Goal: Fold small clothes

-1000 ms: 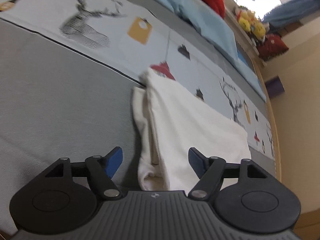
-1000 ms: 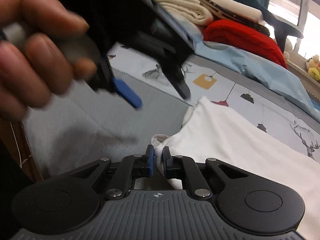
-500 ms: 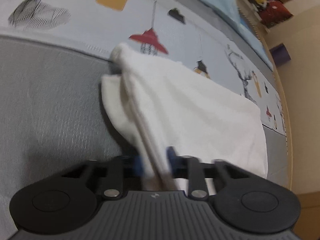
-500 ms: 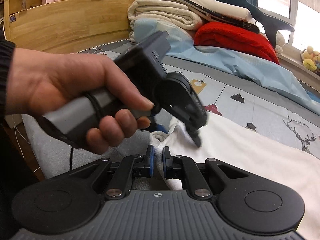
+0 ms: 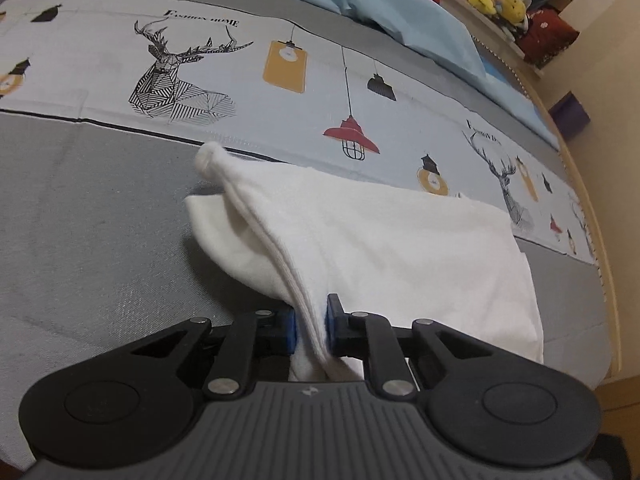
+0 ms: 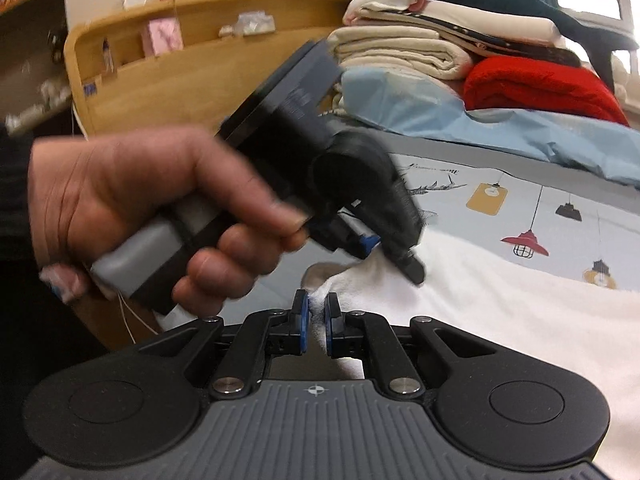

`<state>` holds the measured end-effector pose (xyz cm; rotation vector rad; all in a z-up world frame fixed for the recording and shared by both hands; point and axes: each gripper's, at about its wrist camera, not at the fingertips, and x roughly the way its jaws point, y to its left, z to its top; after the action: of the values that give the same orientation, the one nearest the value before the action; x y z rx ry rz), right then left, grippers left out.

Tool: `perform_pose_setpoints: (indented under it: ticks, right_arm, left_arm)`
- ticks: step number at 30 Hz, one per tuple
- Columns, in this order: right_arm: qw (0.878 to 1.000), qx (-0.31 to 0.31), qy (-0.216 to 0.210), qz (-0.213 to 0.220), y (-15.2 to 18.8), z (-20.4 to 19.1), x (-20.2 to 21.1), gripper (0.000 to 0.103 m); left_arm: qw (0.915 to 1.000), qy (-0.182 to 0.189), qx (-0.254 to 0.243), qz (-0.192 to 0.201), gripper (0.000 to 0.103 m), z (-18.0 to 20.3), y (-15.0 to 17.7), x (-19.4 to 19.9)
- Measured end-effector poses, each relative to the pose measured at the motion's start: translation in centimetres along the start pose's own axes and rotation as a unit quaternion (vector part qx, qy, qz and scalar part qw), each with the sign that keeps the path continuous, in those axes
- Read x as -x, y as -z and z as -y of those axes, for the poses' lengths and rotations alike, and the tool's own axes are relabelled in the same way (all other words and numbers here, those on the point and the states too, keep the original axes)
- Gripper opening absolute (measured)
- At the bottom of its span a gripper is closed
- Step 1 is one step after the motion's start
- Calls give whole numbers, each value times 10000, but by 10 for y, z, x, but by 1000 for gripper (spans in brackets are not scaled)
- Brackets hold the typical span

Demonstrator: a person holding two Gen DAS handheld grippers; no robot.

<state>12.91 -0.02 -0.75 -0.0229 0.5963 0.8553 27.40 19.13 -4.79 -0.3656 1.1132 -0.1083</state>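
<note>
A white garment (image 5: pixel 380 240) lies on the bed, partly folded, with a bunched corner (image 5: pixel 208 158) at the far left. My left gripper (image 5: pixel 310 320) is shut on its near edge, and layered cloth runs up between the blue pads. In the right wrist view the same white garment (image 6: pixel 500 312) spreads to the right. My right gripper (image 6: pixel 316 314) is shut on another corner of it. The left gripper (image 6: pixel 384 248), held in a hand, shows just beyond, pinching the cloth.
The bed cover (image 5: pixel 280 80) has a deer and lamp print, with a grey band (image 5: pixel 80 220) in front. A light blue sheet (image 6: pixel 480 120), a red blanket (image 6: pixel 540 84) and stacked folded bedding (image 6: pixel 420 44) lie at the back. A wooden headboard (image 6: pixel 160 80) stands at left.
My left gripper came down from open above the garment and closed on its near edge, then lifted it slightly. My right gripper stayed shut on its corner.
</note>
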Motion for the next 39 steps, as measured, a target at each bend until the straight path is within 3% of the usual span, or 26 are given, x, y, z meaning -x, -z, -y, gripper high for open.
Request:
perform_pose_setpoints:
  ticks: [5, 12, 20, 34, 37, 39]
  right_arm:
    - [9989, -394, 238, 56, -1, 25, 17, 8]
    - [9912, -897, 957, 165, 7, 79, 63, 7]
    - [9802, -1086, 1631, 273, 25, 119, 113, 7]
    - [9596, -1314, 2465, 348, 58, 173, 191, 7]
    - [9522, -1418, 2686, 318, 65, 183, 202, 7]
    - [9463, -1536, 2836, 229, 70, 192, 207, 7]
  left_arm:
    - [9998, 41, -122, 120, 15, 27, -7, -1]
    - [9970, 360, -626, 266, 15, 104, -15, -14]
    - [9923, 532, -1097, 234, 15, 190, -7, -40]
    - [9810, 1067, -1614, 126, 15, 301, 18, -82]
    - [9745, 1273, -1846, 99, 20, 319, 24, -87]
    - [9717, 1431, -1872, 185, 29, 321, 25, -85]
